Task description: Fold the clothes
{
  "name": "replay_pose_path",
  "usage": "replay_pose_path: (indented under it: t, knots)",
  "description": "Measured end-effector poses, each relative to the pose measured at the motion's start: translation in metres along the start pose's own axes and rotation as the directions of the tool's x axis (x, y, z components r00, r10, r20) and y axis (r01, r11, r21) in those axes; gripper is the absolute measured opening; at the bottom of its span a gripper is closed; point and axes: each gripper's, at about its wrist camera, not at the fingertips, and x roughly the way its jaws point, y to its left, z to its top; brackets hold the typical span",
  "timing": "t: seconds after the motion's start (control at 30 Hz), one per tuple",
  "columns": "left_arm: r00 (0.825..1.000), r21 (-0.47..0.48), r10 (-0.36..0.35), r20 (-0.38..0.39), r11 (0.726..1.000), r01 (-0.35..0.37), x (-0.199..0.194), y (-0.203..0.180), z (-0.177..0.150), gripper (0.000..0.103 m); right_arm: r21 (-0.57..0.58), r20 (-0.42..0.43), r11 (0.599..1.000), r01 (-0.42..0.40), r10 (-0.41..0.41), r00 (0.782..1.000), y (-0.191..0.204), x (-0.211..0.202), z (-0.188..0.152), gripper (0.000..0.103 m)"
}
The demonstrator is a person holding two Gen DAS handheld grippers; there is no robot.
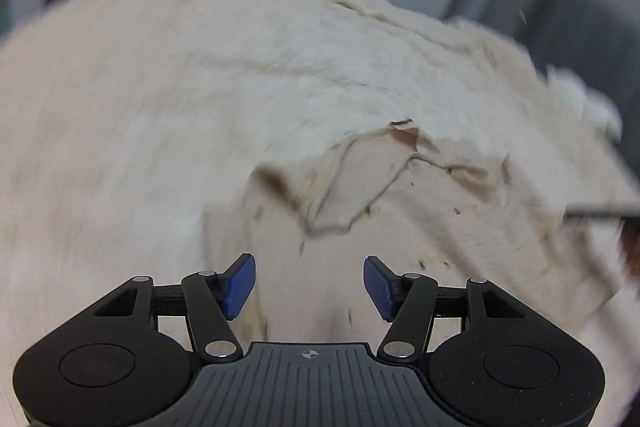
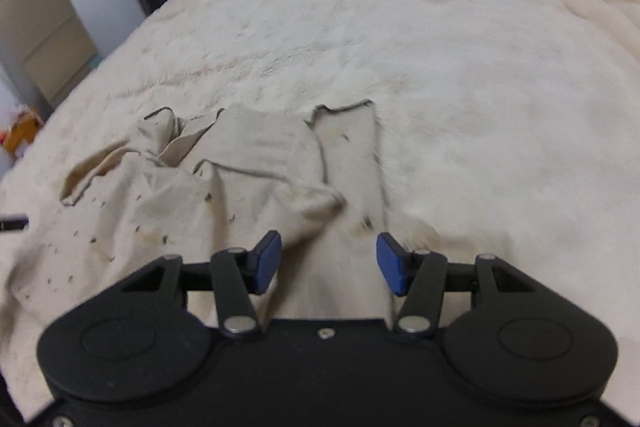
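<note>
Both tongs stand open, gripping nothing: left tongs (image 1: 309,287), then right tongs (image 2: 329,263), each over the beige garment (image 2: 224,187) lying rumpled on the fluffy cream bed cover (image 2: 460,67). Pinch single-layer edges (sleeve first, probably), lifting evenly to avoid dragging wrinkles.
</note>
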Motion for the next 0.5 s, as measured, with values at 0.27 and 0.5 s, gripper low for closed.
replay_pose_path:
  t: [0.27, 0.5]
  knots:
    - [0.977, 0.441, 0.201, -0.077, 0.885, -0.147, 0.089, -0.019, 0.033, 0.001, -0.142, -0.197, 0.989, -0.036, 0.007, 0.98, 0.028, 0.06, 0.024, 0.001]
    - [0.973, 0.091, 0.206, -0.109, 0.976, -0.196, 0.102, 0.065, 0.098, 0.005, -0.017, -0.02, 1.0, -0.024, 0.024, 1.0, 0.011, 0.051, 0.066, 0.002]
